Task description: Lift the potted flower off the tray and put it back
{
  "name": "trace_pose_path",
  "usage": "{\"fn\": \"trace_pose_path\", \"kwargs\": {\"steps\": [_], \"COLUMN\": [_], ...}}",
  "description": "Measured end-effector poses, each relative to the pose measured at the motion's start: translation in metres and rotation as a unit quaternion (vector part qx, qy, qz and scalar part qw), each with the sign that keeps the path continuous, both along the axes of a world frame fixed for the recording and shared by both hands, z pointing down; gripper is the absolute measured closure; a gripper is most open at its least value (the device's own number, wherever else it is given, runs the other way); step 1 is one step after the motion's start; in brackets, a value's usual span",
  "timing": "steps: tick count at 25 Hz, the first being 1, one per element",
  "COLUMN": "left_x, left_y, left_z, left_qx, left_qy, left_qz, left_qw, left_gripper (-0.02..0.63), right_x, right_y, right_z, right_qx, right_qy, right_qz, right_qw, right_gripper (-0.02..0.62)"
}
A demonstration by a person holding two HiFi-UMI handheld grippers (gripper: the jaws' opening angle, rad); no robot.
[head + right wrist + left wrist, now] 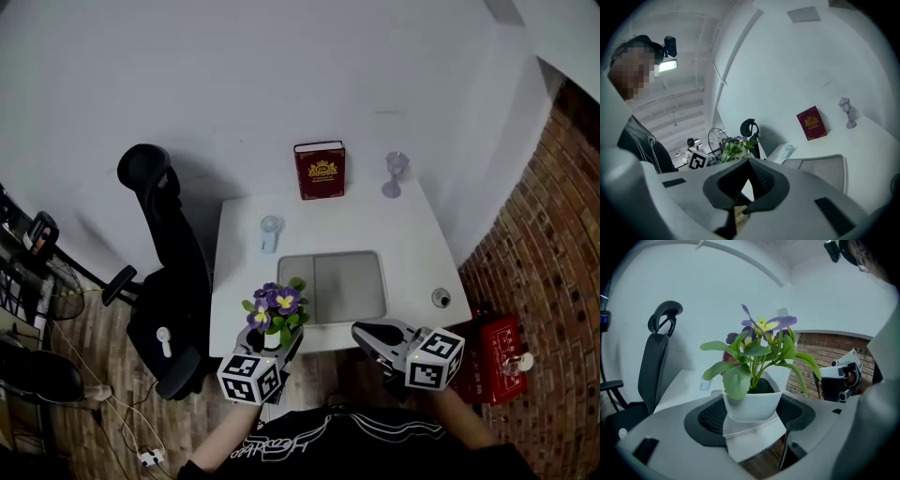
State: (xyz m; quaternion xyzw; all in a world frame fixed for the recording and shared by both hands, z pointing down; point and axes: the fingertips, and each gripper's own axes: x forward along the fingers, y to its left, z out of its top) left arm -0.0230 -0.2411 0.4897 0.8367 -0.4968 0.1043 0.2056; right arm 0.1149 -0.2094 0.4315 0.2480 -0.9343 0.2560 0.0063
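Observation:
The potted flower (275, 305), purple and yellow blooms in a white pot (752, 401), hangs just in front of the table's near edge, off the grey tray (333, 286). My left gripper (267, 342) is shut on the pot, whose sides sit between the dark pads (705, 416) in the left gripper view. The pot is upright. My right gripper (370, 335) is at the front edge right of the flower, shut with nothing in it (747, 187). In the right gripper view the flower (733, 149) shows to the left and the tray (820, 171) to the right.
A red book (321, 170) stands against the wall at the back of the white table (412, 244), beside a glass goblet (395, 173). A small clear glass (270, 230) stands left of the tray. A black office chair (164, 272) is at the table's left, a red box (495, 361) on the floor right.

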Motion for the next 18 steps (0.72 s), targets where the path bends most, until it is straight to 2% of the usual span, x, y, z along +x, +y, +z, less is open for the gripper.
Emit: {"fn": "trace_pose_path", "kwargs": {"steps": [10,18], "left_x": [0.000,0.005], "left_y": [-0.046,-0.065], "left_z": [0.062,0.102], "left_qx": [-0.020,-0.039], "left_qy": [-0.028,-0.055], "left_qz": [-0.031,-0.035], "left_qw": [0.9989,0.9971], "left_gripper": [0.261,0.261], "right_x": [0.017,0.029], "right_y": [-0.040,-0.057], "right_z": [0.014,0.028], "right_qx": [-0.002,-0.002], "right_qy": [0.016,0.015], "right_qz": [-0.012,-0.008], "right_qw": [1.000,1.000], "right_gripper": [0.594,0.594]}}
